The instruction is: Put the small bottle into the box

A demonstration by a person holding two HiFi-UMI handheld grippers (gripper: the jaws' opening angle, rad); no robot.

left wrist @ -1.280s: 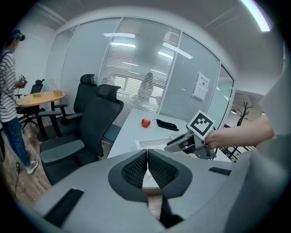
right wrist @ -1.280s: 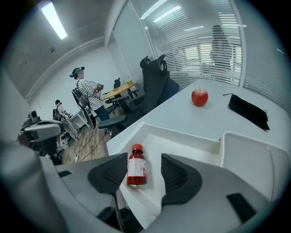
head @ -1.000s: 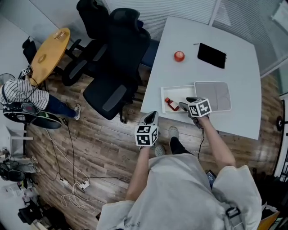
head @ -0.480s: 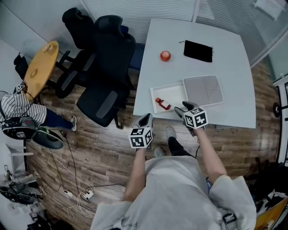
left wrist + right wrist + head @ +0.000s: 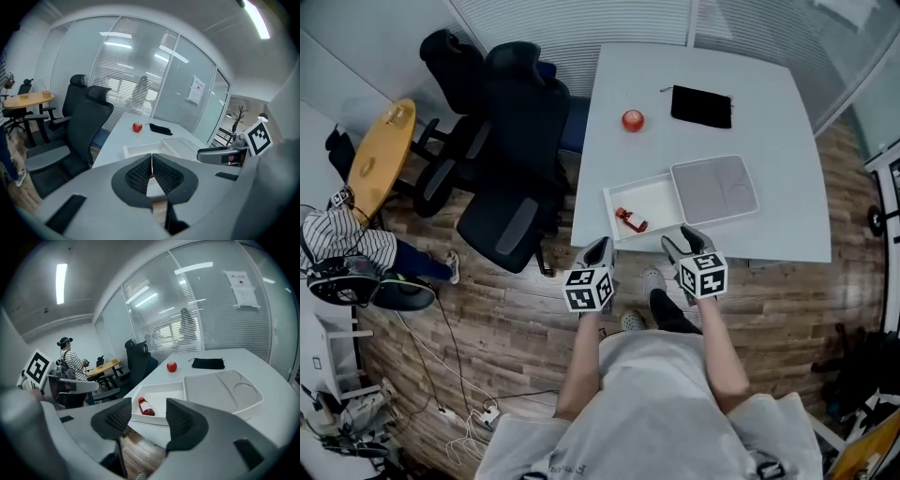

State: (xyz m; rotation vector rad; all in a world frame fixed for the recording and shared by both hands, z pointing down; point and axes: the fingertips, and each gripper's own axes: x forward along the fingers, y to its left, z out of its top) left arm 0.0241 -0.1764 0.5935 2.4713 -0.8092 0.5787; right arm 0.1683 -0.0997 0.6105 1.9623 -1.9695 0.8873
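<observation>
In the head view I am looking down on the white desk. The small bottle is lying on its side in the open box, with the lid sitting just right of the box. The left gripper and right gripper are both hovering off the desk's near edge, apart from the bottle.

In the left gripper view I am seeing that gripper's jaws pressed together on nothing, with the box lying beyond them.

In the right gripper view the jaws are standing wide and empty. The bottle is showing in the gap, farther off, inside the box.
</observation>
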